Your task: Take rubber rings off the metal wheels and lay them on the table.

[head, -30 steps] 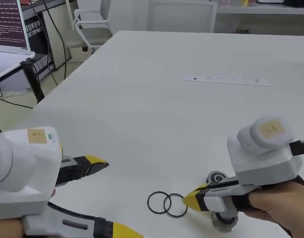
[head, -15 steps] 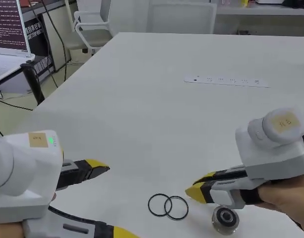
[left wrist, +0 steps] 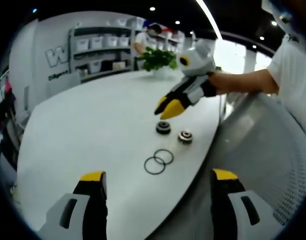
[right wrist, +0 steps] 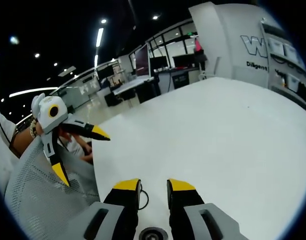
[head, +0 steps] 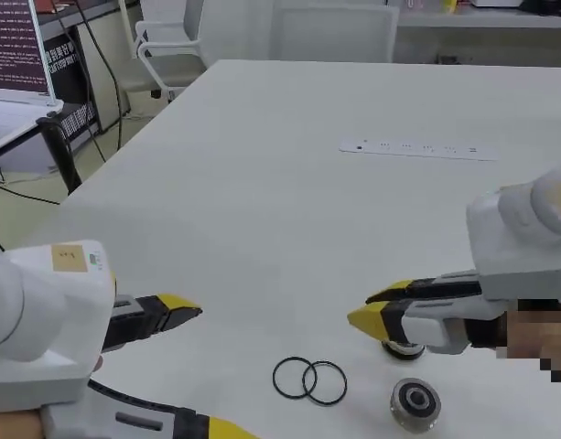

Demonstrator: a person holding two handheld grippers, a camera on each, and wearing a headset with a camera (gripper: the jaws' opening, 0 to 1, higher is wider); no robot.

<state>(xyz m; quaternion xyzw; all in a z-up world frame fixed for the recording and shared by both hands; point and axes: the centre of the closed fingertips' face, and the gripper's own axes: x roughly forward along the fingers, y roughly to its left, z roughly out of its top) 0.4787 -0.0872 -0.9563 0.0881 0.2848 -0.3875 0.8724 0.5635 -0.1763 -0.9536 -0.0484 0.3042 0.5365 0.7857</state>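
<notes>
- Hanging nearest of all, just this side of the two rubber rings (head: 309, 379), the left tongs (head: 209, 366) are spread wide with nothing in them.
- The rings lie flat on the white tabletop (head: 289, 183), off the wheels. One ring overlaps the other, and both are close to the near edge.
- Just to the right of the rings sits a metal wheel (head: 415, 402), lying flat. I cannot tell if any ring is left on it.
- A little behind that wheel, also right of the rings, the right tongs (head: 361, 308) hang low over a second wheel (head: 401, 348). Their jaws are nearly together, with only a thin gap and nothing pinched.
- Far behind the rings lies a long white power strip (head: 415, 148).
- What could go wrong, I think:
  - The right tongs are so low that a small dip could bump the second wheel and push it into the rings.
  - The left tongs are wide and near, so a careless swing could sweep the rings off the near edge.
  - The wheels are round, so one tipped onto its rim may roll away.
</notes>
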